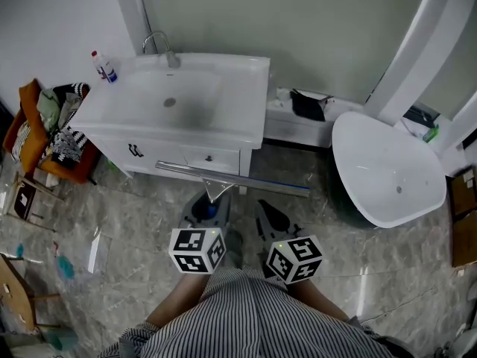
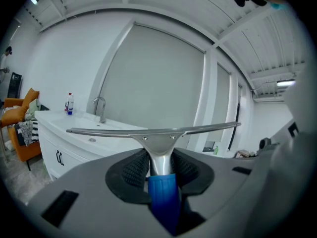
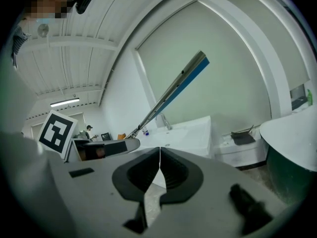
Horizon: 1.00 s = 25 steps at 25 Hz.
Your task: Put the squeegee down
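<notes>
Striped shirt fills the bottom of the head view; both marker cubes sit just ahead of it, side by side.

Left hand-held gripper: jaws part-way closed, ribbed pads clamped on the metal neck of the squeegee, just above its blue handle. Squeegee is held in the air over the marbled floor, blade crosswise and roughly level, pointing away from the person.

Right hand-held gripper: jaws together, nothing between them. It is just beside the left one, not touching the squeegee.

Beyond the blade: white worktop with a moulded basin, drawers below, faucet at the back, small bottle at its far left corner.

Farther off: orange chair piled with cloth on the left, white oval tub on the right.
</notes>
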Tool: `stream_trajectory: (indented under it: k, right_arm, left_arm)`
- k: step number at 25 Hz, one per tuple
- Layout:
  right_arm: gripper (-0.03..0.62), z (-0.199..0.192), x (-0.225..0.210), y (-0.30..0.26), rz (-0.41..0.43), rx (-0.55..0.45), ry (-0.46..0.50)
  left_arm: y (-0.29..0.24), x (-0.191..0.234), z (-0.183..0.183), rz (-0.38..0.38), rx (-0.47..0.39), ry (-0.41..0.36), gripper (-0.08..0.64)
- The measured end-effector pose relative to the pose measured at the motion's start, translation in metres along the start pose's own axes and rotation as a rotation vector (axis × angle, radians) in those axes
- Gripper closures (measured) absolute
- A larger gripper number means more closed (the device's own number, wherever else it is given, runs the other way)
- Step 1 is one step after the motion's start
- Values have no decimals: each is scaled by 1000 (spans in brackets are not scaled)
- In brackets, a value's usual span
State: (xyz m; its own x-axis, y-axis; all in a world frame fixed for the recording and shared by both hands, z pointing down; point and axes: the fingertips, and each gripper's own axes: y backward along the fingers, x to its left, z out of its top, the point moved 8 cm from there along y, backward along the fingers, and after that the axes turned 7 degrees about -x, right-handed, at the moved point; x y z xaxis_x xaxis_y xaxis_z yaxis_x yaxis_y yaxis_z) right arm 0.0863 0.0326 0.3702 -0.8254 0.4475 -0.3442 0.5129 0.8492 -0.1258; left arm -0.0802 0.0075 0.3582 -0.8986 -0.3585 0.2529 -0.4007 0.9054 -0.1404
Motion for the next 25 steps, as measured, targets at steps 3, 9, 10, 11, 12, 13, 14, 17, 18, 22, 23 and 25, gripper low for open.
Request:
stream_trajectory:
  k: [3,9,10,11,12,13,14,17,18,22,23,25]
  right_arm:
    - [576,3,-10,-19,-12,7,-5]
    - [577,11,-21,-71,-15,18,12]
    - [576,12,-24,-80,-17,17,12]
    - [576,16,-27,-91,-21,16,12]
    - [576,20,-29,-102,-26,15,13]
    - [576,25,-32,-112,-32,14,17]
    - [575,30,-34,-123,-36,13,23]
    - [575,42,-39,-154,-45,9,38]
    - [576,45,-41,-164,-50,8,40]
    - [575,61,-56,-204,-81,-8,49]
    - [575,65,-60,-213,-90,-14,52]
    - [576,73,-68,-229,-108,-26,56]
  left_arm:
    - [-21,9,6,-10,4,-2,434]
    - [-66,34,19,-41,5,3,434]
    - [-74,39,21,-46,8,5,434]
    - [-83,45,25,-52,10,6,434]
    - [-92,50,29,-60,13,5,433]
    - [-102,56,33,-69,15,4,434]
    - [-111,61,38,-79,16,3,433]
    - [-140,79,53,-98,15,-1,433]
    - [-150,84,58,-103,14,-2,433]
    - [-193,105,74,-133,16,-10,434]
    - [-204,110,78,-141,16,-10,434]
    - [-224,118,85,-155,9,-11,433]
